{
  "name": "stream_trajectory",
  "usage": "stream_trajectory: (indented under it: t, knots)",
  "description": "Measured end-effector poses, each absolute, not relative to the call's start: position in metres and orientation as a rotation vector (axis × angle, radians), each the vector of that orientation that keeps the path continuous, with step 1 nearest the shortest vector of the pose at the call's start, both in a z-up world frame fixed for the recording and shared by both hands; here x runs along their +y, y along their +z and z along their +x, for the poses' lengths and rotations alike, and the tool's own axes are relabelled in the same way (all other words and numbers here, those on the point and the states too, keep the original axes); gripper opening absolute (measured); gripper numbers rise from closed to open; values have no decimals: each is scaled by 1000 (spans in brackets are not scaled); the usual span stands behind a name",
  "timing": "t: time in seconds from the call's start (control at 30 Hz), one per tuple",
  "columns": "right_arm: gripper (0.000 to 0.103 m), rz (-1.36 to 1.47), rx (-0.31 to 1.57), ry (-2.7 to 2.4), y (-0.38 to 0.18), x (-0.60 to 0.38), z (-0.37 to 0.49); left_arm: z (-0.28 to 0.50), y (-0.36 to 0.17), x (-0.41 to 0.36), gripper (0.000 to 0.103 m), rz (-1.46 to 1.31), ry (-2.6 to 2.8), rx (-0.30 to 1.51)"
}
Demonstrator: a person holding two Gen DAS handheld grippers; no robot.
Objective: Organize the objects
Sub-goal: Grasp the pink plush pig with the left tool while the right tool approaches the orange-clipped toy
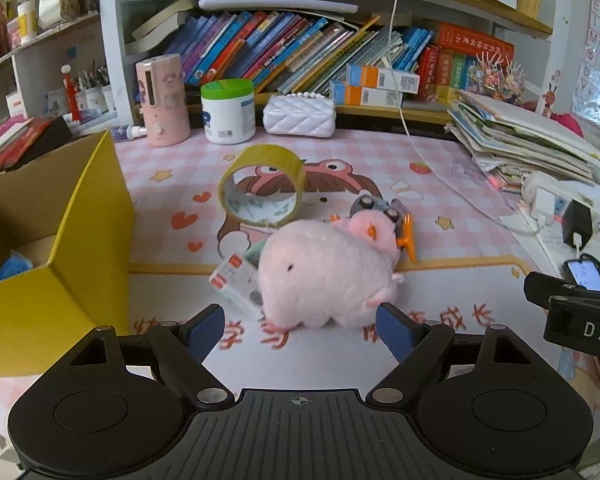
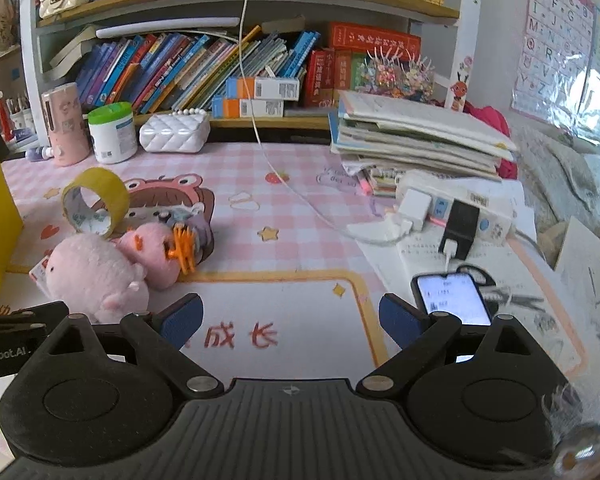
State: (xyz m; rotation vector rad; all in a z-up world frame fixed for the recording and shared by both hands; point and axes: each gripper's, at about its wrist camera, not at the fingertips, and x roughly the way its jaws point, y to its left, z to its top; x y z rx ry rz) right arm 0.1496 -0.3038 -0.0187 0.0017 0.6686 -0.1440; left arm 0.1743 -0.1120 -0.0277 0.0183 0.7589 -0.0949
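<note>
Scanning left to right from my left gripper [image 1: 300, 330]. Far to its left stands the open yellow cardboard box [image 1: 60, 240], with something blue in the bottom; I take it as the drop point. Ahead and slightly left, the roll of yellowish packing tape [image 1: 262, 184] stands on edge on the pink checked desk mat [image 1: 440, 208]. Just left of the jaw line lies a small white-and-red printed packet [image 1: 234, 282], partly tucked under the fluffy pink plush pig [image 1: 326, 276]. The pig sits straight ahead of the blue pads [image 1: 204, 330], close to them but not between them. Behind it, touching, a smaller pink plush [image 1: 372, 230], an orange claw hair clip [image 1: 406, 240] and a grey gadget [image 1: 374, 206] that I cannot identify.

Left gripper: jaws spread wide, nothing held. Right gripper [image 2: 290, 320]: jaws also wide, empty, over bare mat. To its right are a lit smartphone [image 2: 452, 300], then a black charger [image 2: 460, 232] in a white power strip [image 2: 460, 208].

Judged step: approach to the pig.

Risks:
- The pig looks about as wide as the opening. An off-centre close would pinch fur only, and it could slip out in transit.
- The packet under the pig may be dragged along, or flicked off.
- A nudge to the pile could roll the tape away, since it stands on edge.
- The white cable [image 1: 420, 152] crosses the mat right of the pile. The right gripper could snag it.
- The two grippers are near each other; a collision is possible.
</note>
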Motion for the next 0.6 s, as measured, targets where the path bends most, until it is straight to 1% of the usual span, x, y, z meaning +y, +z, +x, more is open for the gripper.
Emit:
stream_trajectory:
  t: [0.4,0.6]
  knots:
    - [95,-5,647,-138,-19,-321,173,222,-34,-130,85,35,-65,772]
    - [95,25,639,-159,-19,-334,183,230,-37,-136,85,37,-66,779]
